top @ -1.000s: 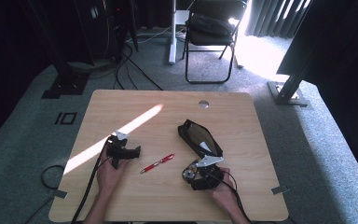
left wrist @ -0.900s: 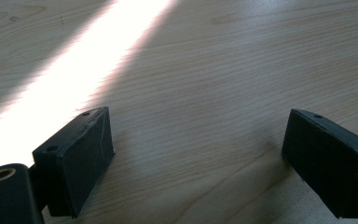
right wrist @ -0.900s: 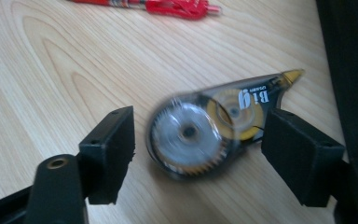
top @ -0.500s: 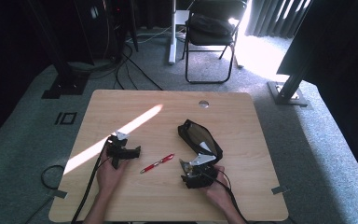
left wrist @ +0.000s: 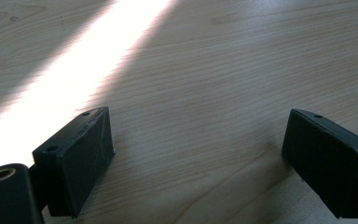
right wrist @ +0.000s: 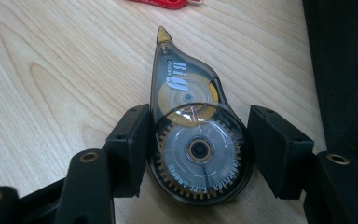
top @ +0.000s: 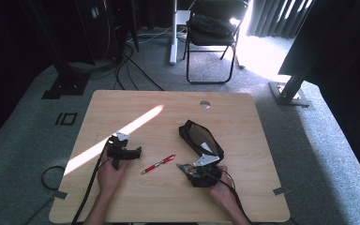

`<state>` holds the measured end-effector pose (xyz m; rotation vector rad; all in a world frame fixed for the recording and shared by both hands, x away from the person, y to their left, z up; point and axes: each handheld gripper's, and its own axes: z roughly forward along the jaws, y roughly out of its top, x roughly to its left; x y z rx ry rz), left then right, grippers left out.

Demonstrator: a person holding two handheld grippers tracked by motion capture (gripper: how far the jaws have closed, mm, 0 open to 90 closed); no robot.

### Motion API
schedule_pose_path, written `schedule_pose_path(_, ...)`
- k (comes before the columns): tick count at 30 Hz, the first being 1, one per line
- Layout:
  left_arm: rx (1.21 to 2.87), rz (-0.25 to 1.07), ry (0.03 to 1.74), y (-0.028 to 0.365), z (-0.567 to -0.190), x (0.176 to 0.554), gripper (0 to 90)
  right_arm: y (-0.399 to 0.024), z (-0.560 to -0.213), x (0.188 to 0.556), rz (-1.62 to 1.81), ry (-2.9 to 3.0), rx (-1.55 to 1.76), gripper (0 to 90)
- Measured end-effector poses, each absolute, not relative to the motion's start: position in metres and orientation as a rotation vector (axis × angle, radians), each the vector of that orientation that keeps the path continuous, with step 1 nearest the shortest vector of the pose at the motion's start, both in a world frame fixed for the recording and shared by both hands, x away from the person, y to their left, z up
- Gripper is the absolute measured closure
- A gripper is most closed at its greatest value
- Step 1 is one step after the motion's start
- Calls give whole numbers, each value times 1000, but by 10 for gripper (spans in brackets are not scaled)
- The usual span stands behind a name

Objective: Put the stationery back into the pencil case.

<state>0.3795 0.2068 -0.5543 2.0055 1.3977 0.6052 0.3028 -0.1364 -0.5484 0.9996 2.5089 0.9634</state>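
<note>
- While the wooden table carries a bright stripe of sunlight across its left half, the work sits near the front edge on the right.
- Beside it lies a black pouch, unzipped, just behind the right gripper.
- That right gripper has just been closing its jaws around the correction tape dispenser, which lies flat on the table; the left pad looks in contact, the right pad stands a sliver off.
- Left gripper rests spread wide over bare wood, holding nothing.
- A red pen lies between the two grippers.
- I judge the dispenser light, rigid, smooth-shelled plastic, likely to slip; gripping across its round wheel end suits best.
</note>
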Motion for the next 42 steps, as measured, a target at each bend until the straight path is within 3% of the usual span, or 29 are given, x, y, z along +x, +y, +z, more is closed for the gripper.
schedule_pose_path(18, 2006, 605, 1398, 207, -554, 379, 89, -140, -545, 310, 939, 2607, 897, 406)
schedule_pose_path(25, 2005, 605, 1398, 207, -554, 379, 89, -140, -544, 311, 928, 2642, 849, 367)
schedule_pose_path(42, 2005, 605, 1398, 207, -554, 380, 89, -142, -546, 308, 975, 2611, 856, 417)
